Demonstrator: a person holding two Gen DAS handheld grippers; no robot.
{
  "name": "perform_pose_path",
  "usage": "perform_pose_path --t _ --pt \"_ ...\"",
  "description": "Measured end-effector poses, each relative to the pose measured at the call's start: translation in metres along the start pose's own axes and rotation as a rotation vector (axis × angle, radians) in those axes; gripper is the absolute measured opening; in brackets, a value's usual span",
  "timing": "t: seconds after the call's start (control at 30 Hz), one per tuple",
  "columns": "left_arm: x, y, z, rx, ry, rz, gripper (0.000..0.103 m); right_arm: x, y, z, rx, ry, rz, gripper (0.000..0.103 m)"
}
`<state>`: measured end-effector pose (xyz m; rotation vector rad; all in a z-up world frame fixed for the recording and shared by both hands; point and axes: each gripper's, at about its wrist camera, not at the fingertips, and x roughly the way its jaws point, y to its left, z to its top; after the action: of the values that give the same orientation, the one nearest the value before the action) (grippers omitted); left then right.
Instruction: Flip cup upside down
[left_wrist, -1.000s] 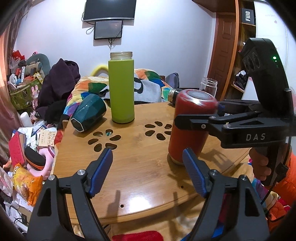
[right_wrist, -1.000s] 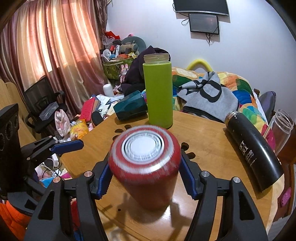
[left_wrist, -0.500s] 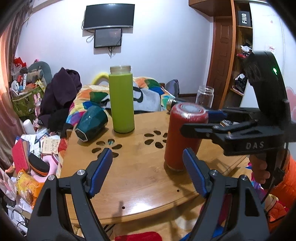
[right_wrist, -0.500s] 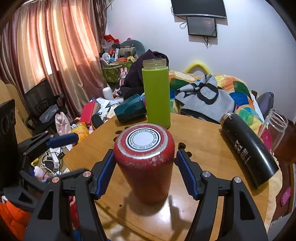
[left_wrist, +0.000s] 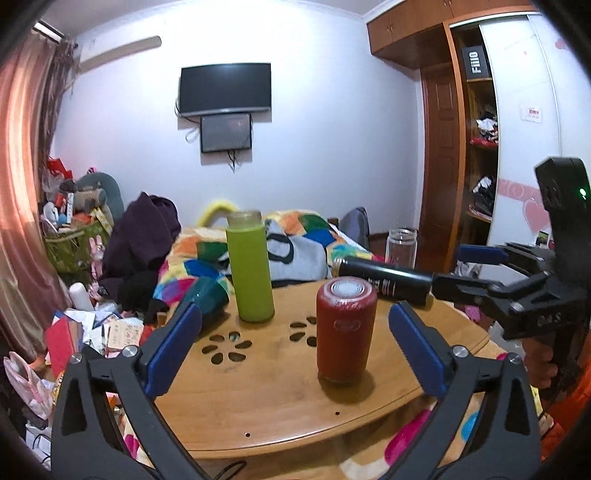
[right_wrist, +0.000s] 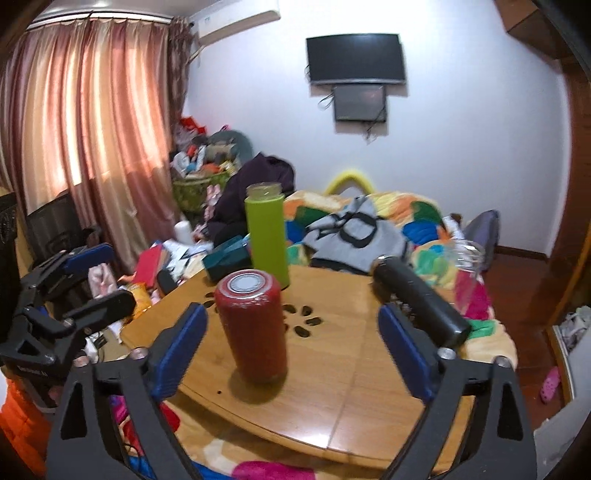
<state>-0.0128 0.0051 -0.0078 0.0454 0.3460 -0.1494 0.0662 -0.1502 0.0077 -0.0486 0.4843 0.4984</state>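
Note:
The red cup (left_wrist: 345, 332) stands on the round wooden table (left_wrist: 266, 398) with its flat labelled base facing up; it also shows in the right wrist view (right_wrist: 253, 325). My left gripper (left_wrist: 293, 347) is open and empty, drawn back from the table's front edge. My right gripper (right_wrist: 291, 350) is open and empty, back from the cup with its blue pads (right_wrist: 404, 349) wide of it. The right gripper also shows at the right of the left wrist view (left_wrist: 469, 269).
A tall green bottle (left_wrist: 249, 271) stands behind the red cup. A dark teal cup (left_wrist: 205, 293) lies on its side at the table's left. A black flask (left_wrist: 382, 277) lies at the back right beside a clear glass jar (left_wrist: 400, 245). Clutter covers the floor at left.
My right gripper opened, let go of the red cup and drew back; the cup now stands alone. My left gripper also drew back and rose.

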Motion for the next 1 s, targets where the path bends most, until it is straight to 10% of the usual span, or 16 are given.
perform_pose_path --t 1.0 --pt "-0.023 -0.011 -0.014 -0.074 -0.082 0.118 0.103 -0.039 0.006 -0.017 0.083 -0.065 -0.096 0.103"
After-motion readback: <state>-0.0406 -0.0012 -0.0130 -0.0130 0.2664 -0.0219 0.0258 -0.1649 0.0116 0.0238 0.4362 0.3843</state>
